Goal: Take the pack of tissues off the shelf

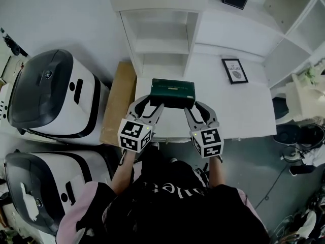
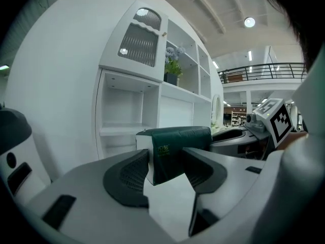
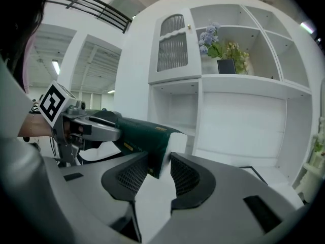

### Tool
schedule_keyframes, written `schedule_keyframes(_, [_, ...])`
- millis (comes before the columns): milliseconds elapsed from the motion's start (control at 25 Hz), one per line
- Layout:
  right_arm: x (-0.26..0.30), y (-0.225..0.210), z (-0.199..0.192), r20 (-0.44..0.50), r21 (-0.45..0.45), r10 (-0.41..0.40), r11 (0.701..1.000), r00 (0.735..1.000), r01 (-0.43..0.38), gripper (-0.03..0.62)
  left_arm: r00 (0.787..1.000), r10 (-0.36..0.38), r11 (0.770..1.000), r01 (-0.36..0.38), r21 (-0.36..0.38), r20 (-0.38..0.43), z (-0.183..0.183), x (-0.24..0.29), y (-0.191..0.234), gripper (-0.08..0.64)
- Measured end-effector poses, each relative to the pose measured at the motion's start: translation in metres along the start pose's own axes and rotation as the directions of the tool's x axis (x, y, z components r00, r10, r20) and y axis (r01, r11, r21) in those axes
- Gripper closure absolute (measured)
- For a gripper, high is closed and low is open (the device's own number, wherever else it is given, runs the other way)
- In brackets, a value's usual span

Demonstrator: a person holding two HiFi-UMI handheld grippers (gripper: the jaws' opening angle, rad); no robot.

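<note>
Head view: pack [image 1: 172, 93] clear of the shelf [image 1: 162, 44], over the desk [image 1: 238, 111]. Left gripper [image 1: 152, 102] is at one end, right gripper [image 1: 196, 105] at the other. Gripper views only: each jaw pair pinches a pack end; flowers [image 3: 223, 49] stand on an upper shelf.

Grey left tongs [image 1: 154, 103], right tongs [image 1: 196, 106]; black top [image 1: 177, 202], pink sleeves [image 1: 84, 212].
</note>
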State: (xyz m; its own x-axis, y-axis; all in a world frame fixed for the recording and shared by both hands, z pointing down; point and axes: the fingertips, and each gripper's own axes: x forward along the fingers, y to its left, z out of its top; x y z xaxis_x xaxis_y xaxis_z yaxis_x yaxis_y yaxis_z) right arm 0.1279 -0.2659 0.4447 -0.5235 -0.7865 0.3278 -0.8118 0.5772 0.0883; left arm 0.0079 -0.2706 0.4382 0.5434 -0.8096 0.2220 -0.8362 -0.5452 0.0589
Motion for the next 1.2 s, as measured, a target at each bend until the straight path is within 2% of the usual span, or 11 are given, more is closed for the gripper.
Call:
schedule_keyframes(320, [-0.049, 0.019, -0.027, -0.012, 0.0, 0.045, 0.999, 0.999, -0.045, 0.43, 0.999, 0.042, 0.998, -0.043, -0.035, -0.011, -0.023, -0.037, -0.046, 0.345])
schedule_keyframes(680, [-0.075, 0.04, -0.041, -0.003, 0.023, 0.068, 0.997, 0.998, -0.068, 0.43, 0.997, 0.066, 0.997, -0.067, -0.034, -0.032, -0.036, -0.065, -0.066, 0.345])
schedule_keyframes(1200, [-0.103, 0.071, -0.03, 0.013, 0.02, -0.008, 1.0, 1.0, 0.008, 0.43, 1.0, -0.013, 1.0, 0.013, -0.006, -0.005, -0.025, -0.099, -0.071, 0.35])
